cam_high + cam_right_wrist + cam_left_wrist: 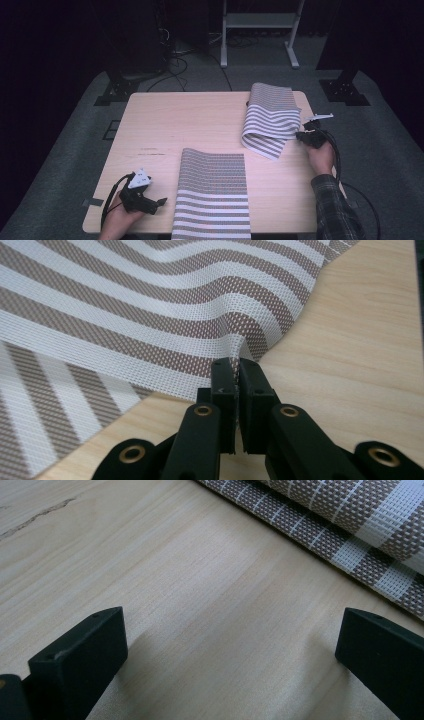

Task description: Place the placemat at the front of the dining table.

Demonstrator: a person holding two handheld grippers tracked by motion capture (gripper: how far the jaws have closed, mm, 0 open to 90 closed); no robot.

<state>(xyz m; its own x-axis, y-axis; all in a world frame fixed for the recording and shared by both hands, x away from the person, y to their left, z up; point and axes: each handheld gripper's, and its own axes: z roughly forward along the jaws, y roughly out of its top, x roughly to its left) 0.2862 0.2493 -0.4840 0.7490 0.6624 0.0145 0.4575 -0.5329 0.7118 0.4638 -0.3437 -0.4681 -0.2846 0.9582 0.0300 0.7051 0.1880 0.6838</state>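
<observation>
A: Right gripper (306,131) at the desk's (165,125) far right edge, fingers (223,385) pressed together on the hem of the folded striped mat (271,120). Seen close in the right gripper view: fingers nearly touching, a pinch of brown-and-white mesh (150,315) caught between the tips, the fabric buckled upward just above the grip.

B: And the mat's place?

A: Far right part of the desk, doubled over itself, 1 edge lifted and curling, lower corner pointing toward the desk's middle. Right hand (321,157) behind the gripper, plaid sleeve (336,210) coming in from the bottom right.

B: Left side?

A: Left gripper (162,202) low at the near left corner, resting on or just over the wood, held in the left hand (117,220). Fingers (80,665) spread wide in the left gripper view, bare wood between them, nothing held. Aimed toward the second striped mat (214,192), just beside it, not touching.

B: That second mat?

A: Flat at the near middle of the desk, near end hanging over the front edge. Well apart from the folded one. Its striped border (350,535) across the upper right of the left gripper view.
</observation>
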